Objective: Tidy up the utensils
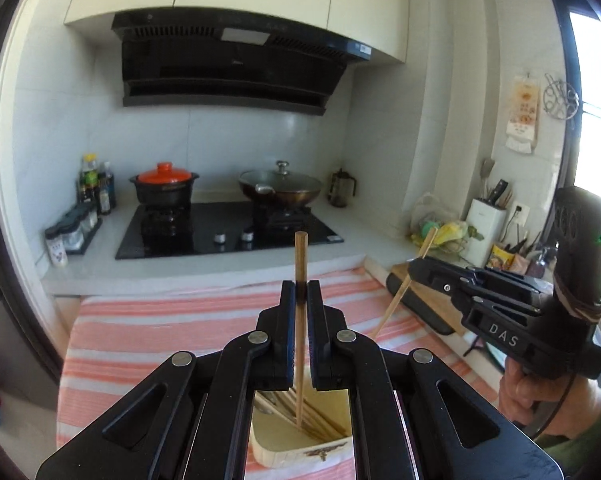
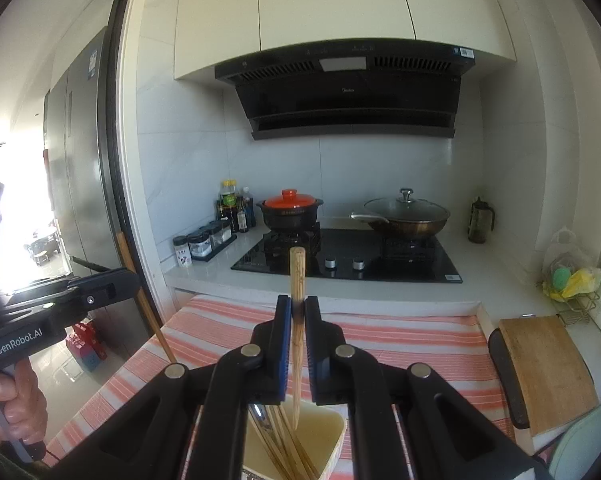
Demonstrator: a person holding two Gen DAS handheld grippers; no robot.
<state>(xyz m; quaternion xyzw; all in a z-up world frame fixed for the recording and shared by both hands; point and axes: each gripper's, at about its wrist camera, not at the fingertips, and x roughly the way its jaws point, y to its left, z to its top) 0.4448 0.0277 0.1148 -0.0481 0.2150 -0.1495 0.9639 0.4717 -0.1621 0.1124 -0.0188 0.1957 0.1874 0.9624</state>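
My left gripper [image 1: 300,292] is shut on a wooden chopstick [image 1: 300,256] that stands nearly upright, its thin tip hanging over a cream container [image 1: 300,446] holding several more chopsticks. My right gripper [image 2: 298,306] is shut on a second, lighter wooden chopstick [image 2: 297,268], its tip over the same cream container [image 2: 332,424]. In the left wrist view the right gripper [image 1: 414,268] shows at the right with its chopstick [image 1: 400,296] slanting down. In the right wrist view the left gripper [image 2: 134,278] and its chopstick [image 2: 148,312] appear at the left.
A pink striped cloth [image 1: 160,320] covers the low table. Behind it stands a counter with a black hob [image 1: 228,232], an orange-lidded pot [image 1: 165,186], a lidded wok [image 1: 280,188] and spice jars [image 1: 72,232]. A wooden cutting board [image 2: 548,368] lies at the right. A person's hand [image 2: 12,404] holds each handle.
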